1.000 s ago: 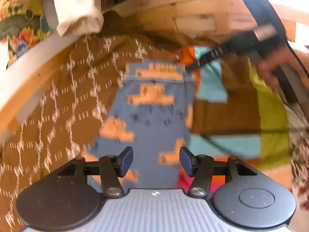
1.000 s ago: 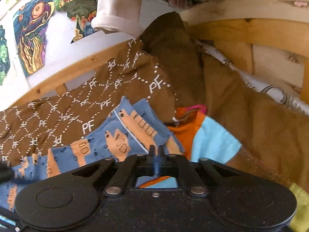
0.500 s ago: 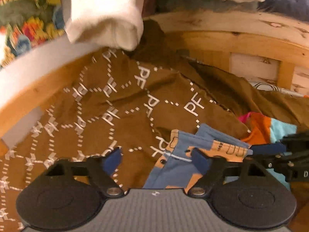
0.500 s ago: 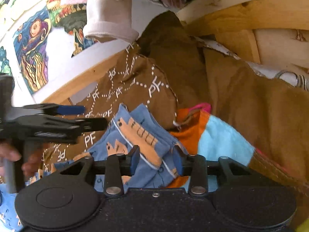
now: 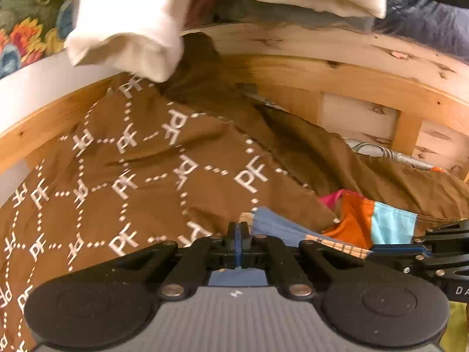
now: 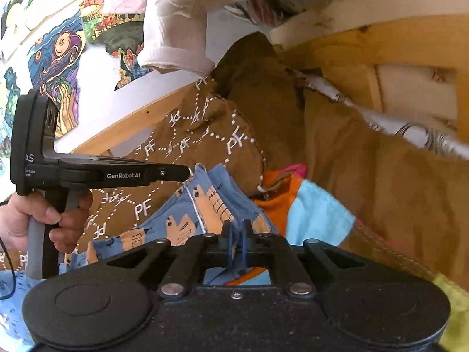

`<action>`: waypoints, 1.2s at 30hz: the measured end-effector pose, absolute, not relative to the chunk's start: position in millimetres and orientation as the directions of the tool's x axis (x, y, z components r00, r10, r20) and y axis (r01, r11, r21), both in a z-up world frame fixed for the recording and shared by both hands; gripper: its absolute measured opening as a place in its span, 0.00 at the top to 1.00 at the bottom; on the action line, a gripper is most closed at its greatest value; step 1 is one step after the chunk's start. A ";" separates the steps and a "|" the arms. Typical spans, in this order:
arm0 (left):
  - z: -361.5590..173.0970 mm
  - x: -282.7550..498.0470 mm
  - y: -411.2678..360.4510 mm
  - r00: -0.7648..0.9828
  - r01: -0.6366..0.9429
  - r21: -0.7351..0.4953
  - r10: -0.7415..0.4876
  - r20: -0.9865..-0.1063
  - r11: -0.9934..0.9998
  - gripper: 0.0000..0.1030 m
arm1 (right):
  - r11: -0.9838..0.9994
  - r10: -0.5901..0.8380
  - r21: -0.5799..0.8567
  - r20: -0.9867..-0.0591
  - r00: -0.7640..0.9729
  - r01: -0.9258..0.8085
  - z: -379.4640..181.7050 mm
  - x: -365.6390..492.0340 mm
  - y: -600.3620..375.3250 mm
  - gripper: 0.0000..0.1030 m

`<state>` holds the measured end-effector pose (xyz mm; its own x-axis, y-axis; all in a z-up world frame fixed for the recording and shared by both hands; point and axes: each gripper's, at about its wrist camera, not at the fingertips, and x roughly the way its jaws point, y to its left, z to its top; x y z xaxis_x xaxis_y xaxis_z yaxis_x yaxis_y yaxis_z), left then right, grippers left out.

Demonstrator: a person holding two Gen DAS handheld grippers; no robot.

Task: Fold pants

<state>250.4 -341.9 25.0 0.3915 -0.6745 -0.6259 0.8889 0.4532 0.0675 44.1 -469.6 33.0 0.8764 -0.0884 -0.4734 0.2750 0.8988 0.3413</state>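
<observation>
The pants (image 6: 205, 205) are blue with orange house shapes and lie rumpled on a brown bedspread (image 6: 181, 143). My right gripper (image 6: 237, 236) has its jaws closing, and the pads pinch a fold of the blue cloth at the pants' near edge. In the right wrist view my left gripper (image 6: 187, 173) comes in from the left, its tip at the pants' far upper corner. The left wrist view shows the left gripper (image 5: 238, 231) with its jaws closing pad to pad on the pants (image 5: 278, 226), with blue cloth under them. The right gripper (image 5: 381, 248) enters at the right edge.
A person's hand (image 6: 44, 217) holds the left gripper's handle. An orange and light-blue patchwork cloth (image 6: 307, 211) lies to the right of the pants. A wooden bed frame (image 5: 322, 67) runs behind, with a white garment (image 5: 129, 29) hanging over it. Paintings (image 6: 58, 52) cover the wall.
My left gripper swung from above the spread pants to their upper corner and went from open to shut. My right gripper opened around the near fold, then shut on it.
</observation>
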 end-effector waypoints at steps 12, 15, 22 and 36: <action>25.1 257.4 -343.2 0.371 0.901 0.068 -0.680 -0.633 0.429 0.41 | 0.871 -0.128 0.343 -0.532 0.837 0.351 20.3 48.1 -481.3 0.82; 28.9 259.6 -336.9 0.351 0.915 0.073 -0.695 -0.627 0.397 0.28 | 0.877 -0.127 0.336 -0.529 0.839 0.344 20.7 48.2 -481.3 0.77; 18.0 258.1 -352.0 0.312 0.940 0.122 -0.652 -0.692 0.320 0.62 | 0.890 -0.118 0.318 -0.534 0.838 0.328 19.4 53.5 -479.3 0.67; 11.1 245.6 -368.4 0.363 0.927 0.188 -0.660 -0.657 0.323 0.75 | 0.904 -0.106 0.300 -0.534 0.839 0.305 18.3 56.3 -475.9 0.58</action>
